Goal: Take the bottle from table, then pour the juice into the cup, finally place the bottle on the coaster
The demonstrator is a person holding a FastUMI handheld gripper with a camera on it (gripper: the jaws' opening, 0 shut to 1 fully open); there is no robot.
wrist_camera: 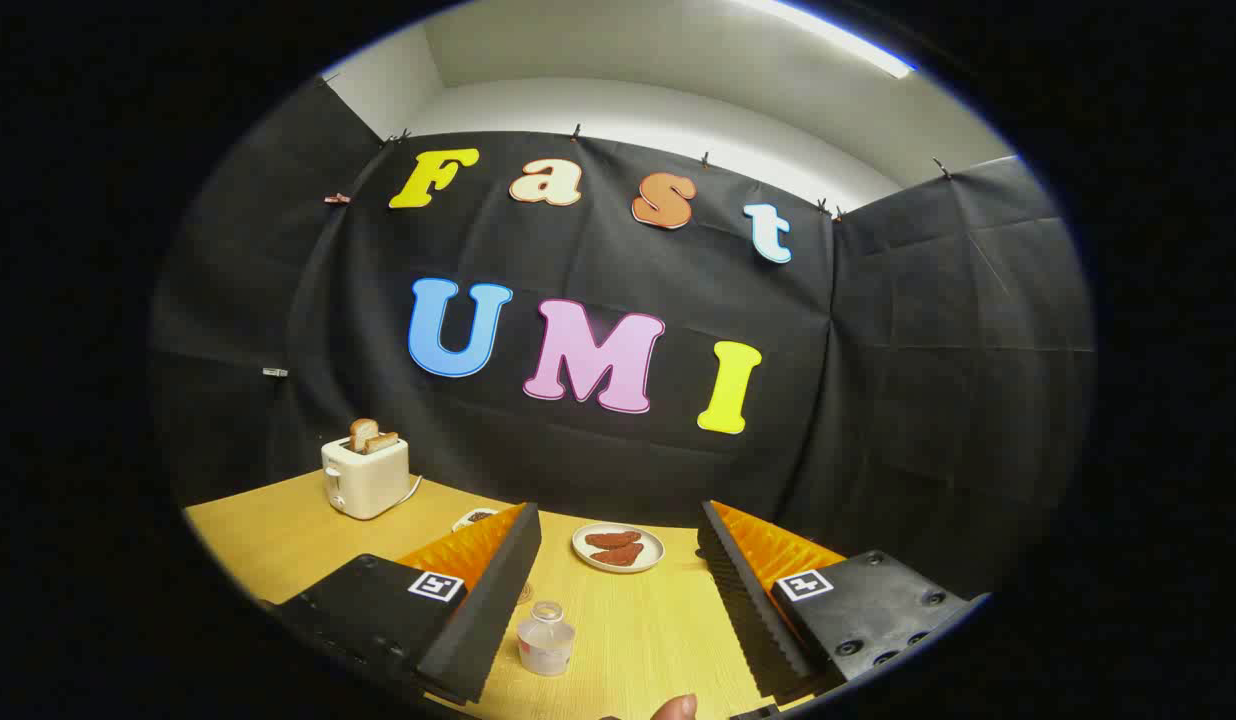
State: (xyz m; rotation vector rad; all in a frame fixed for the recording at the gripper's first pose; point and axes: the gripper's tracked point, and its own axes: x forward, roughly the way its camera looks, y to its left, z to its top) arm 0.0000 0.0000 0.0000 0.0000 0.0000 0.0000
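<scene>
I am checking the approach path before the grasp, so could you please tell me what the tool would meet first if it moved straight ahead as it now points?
Probably the small clear bottle, standing between the open tool's fingers, nearer the left one. Beyond it lies a plate of food, then the wall; depth is hard to judge here.

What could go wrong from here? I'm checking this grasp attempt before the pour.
The gripper is open, with the bottle standing close to one finger rather than centred; closing now might knock it over. A fingertip sits near the fingers and could get in the way.
</scene>
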